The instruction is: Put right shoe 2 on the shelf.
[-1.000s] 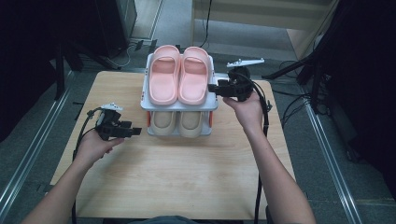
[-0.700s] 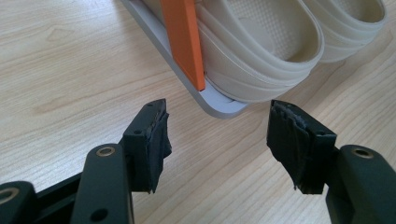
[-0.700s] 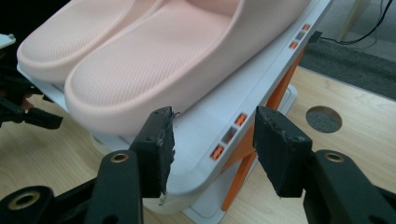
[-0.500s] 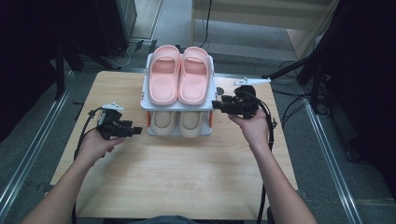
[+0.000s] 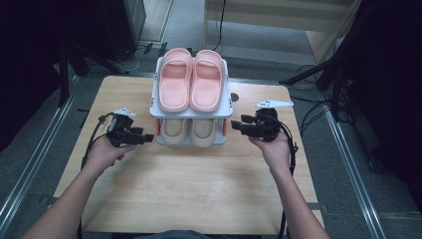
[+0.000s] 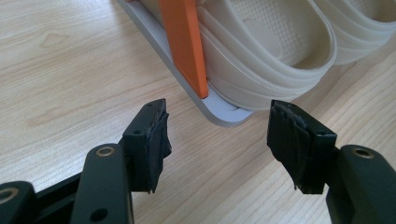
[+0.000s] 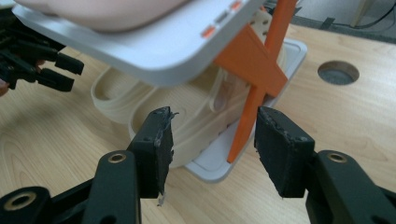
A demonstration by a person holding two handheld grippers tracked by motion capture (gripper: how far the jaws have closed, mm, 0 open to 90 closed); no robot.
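Where tiered, slippers (image 5: 190, 86) on rack (image 5: 228, 110).

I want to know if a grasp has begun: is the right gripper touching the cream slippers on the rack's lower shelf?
Apart. In the right gripper view the right gripper has open jaws with bare table between the pads, short of the cream slippers and rack.

Wooden table (image 5: 199, 194) bears two-tier shoe rack (image 5: 191, 113).
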